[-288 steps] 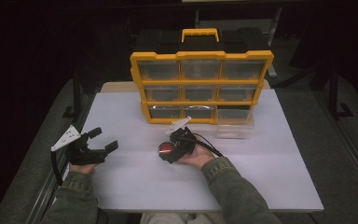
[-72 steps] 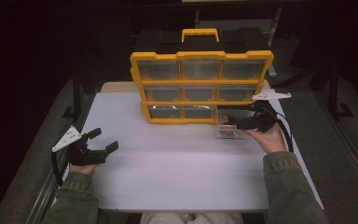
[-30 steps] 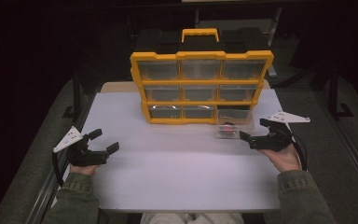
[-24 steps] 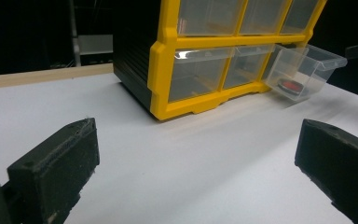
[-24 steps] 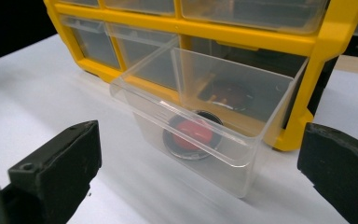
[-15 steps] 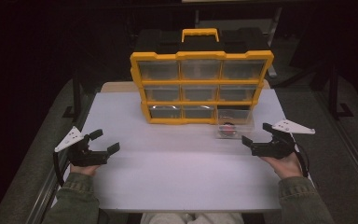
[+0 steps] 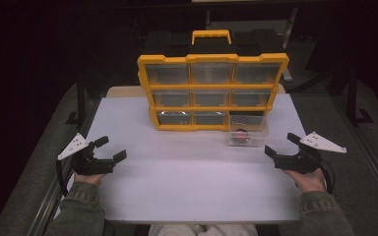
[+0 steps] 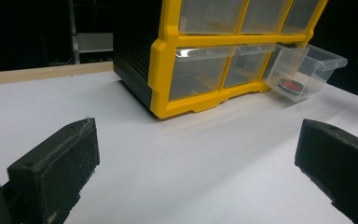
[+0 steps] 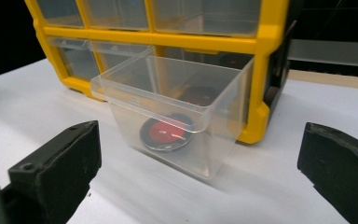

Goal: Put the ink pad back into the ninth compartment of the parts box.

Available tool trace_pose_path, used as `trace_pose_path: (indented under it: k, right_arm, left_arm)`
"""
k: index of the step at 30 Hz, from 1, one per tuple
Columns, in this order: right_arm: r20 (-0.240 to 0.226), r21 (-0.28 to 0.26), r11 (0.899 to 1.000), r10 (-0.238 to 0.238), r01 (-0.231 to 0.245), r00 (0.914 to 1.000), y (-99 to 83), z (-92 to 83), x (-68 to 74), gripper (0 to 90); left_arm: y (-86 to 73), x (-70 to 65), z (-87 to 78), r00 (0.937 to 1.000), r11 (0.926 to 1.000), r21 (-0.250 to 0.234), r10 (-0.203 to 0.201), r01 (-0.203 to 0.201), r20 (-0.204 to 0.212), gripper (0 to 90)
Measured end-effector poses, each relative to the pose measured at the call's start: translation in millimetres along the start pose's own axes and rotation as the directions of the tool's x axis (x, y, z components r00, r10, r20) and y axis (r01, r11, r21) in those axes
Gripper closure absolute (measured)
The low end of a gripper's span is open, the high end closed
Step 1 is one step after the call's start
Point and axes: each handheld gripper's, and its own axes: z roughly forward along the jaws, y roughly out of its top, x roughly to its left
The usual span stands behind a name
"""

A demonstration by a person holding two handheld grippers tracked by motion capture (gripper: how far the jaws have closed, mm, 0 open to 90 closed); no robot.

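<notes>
We see a yellow organizer [image 7: 212, 91] standing upright toward the back of the white tabletop [image 7: 187, 187], three rows of clear drawers across its front. Its bottom right drawer [image 7: 246, 131] is pulled out toward us, and a round red-and-black disc [image 7: 239, 137] lies flat on the drawer's floor. In the right gripper view the drawer [image 9: 177, 112] sits just ahead, between the two jaws, with the disc [image 9: 167, 133] showing through its clear front wall.

Our left claw [image 7: 107, 151] rests near the tabletop's left edge, well apart from the organizer, jaws spread wide and empty. Our right claw [image 7: 281, 145] sits near the right edge, just beside the drawer but apart from it, jaws likewise wide open and gripping nothing. Each hand comes in from the bottom in a green sleeve [image 7: 78, 214].
</notes>
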Motion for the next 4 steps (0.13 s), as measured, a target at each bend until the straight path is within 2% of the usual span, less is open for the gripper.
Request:
trace_pose_path:
  k: [4]
  right_arm:
    - [0.007,-0.023,1.000,-0.003,0.003,1.0000,0.0,-3.8,-0.6,0.0]
  left_arm:
    - [0.5,0.2,-0.1,1.0000,1.0000,-0.005,-0.003,0.003,0.001,0.0]
